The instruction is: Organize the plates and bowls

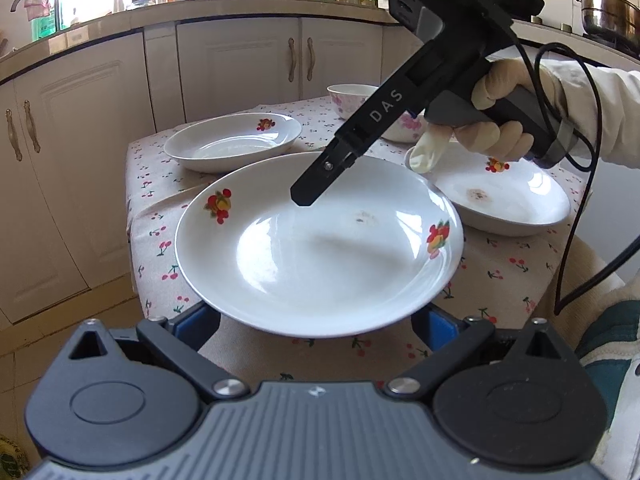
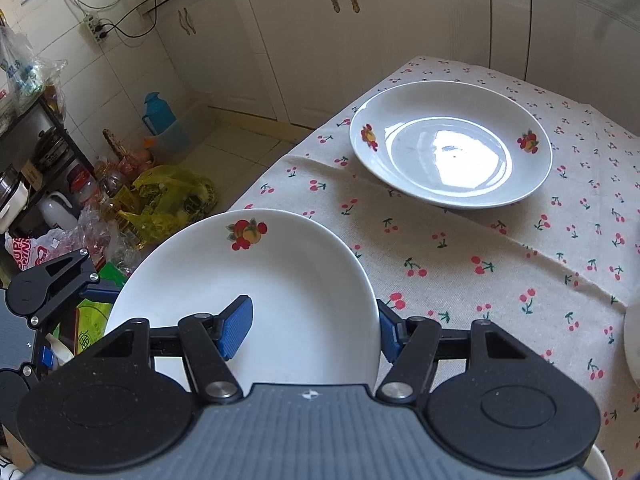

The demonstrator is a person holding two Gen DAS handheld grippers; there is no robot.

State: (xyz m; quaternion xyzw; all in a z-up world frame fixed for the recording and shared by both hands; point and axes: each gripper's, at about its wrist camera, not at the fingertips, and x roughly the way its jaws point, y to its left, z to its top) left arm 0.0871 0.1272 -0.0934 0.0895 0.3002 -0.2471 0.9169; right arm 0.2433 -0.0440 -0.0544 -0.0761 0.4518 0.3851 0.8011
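plates here look like glazed ceramic: stiff, slick, fairly heavy and breakable, so the rim is the place to grip, with a pad above and below the lip. nearest plate point(image 1: 320, 248) hangs past the tabletop point(image 1: 520, 264) edge, lifted, its near rim between the blue fingers point(image 1: 200, 320) of the left gripper point(image 1: 316, 330); whether those pads press on it i cannot tell, since the plate hides them. right gripper point(image 2: 312, 330) is clamped on the same plate's rim, one pad point(image 2: 236, 326) flat on the inner face. second plate point(image 2: 450, 144) rests on the cloth well apart, a third point(image 1: 500, 196) nearer the gloved hand point(image 1: 492, 120).
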